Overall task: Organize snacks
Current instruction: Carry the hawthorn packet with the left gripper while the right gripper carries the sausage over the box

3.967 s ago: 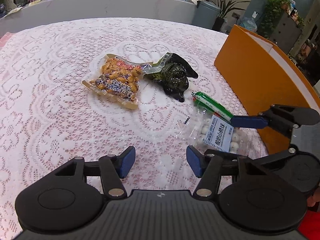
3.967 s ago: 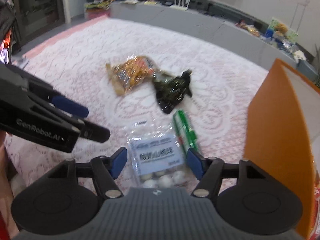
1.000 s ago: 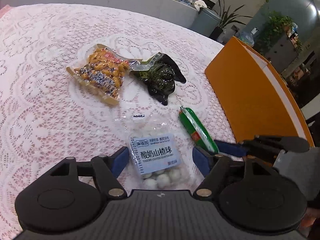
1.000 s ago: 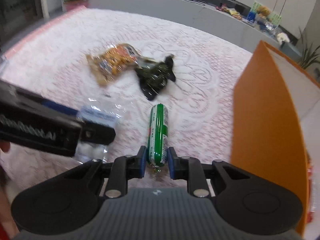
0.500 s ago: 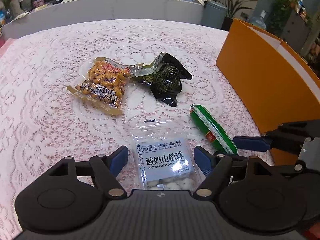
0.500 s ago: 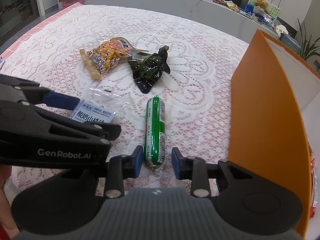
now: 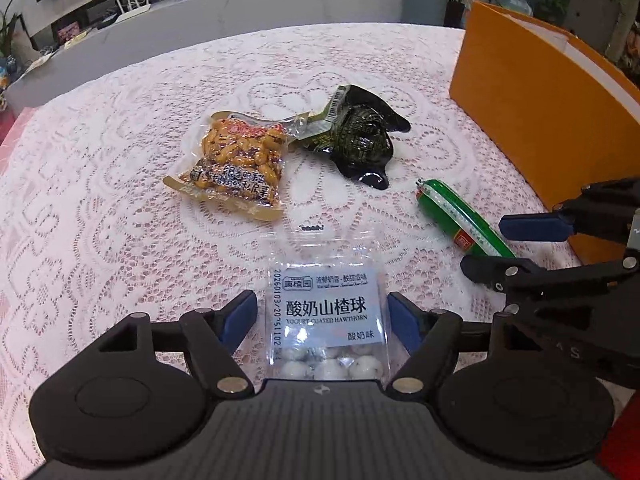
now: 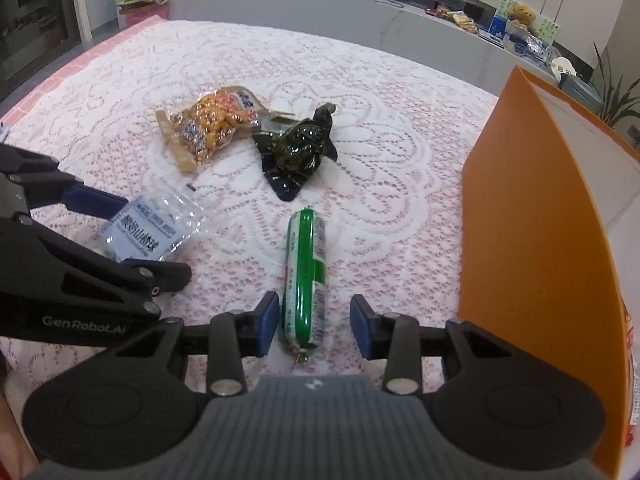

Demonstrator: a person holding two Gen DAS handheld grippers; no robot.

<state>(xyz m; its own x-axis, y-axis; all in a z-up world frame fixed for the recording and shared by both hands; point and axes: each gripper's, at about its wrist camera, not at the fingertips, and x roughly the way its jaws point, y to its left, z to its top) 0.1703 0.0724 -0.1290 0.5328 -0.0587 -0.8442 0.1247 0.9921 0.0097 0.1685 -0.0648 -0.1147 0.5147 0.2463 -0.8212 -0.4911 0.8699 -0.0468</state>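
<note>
A: Left gripper [image 7: 322, 320] status?

B: Jaws spread wide. A clear packet of yogurt-coated hawthorn balls [image 7: 326, 316] is framed between the blue pads [image 7: 240, 314], flat on the lace tablecloth [image 7: 100, 200]. No contact is seen. A white label with black print is carried; white balls are visible at the near end.

A: Right gripper [image 8: 314, 326]?

B: Also parted. The green sausage stick [image 8: 306, 264] is bracketed, closer to the left pad, lying lengthwise toward 12 o'clock. Green film, white printed strip, crimped near end.

A: Other snacks?

B: In the right wrist view, a peanut pack [image 8: 208, 124] is seen at 11 o'clock, orange-brown, vacuum-sealed. A dark green glossy pouch [image 8: 298, 152] is placed just beside it at 12 o'clock. The orange box [image 8: 532, 216] is stood at 3 o'clock.
</note>
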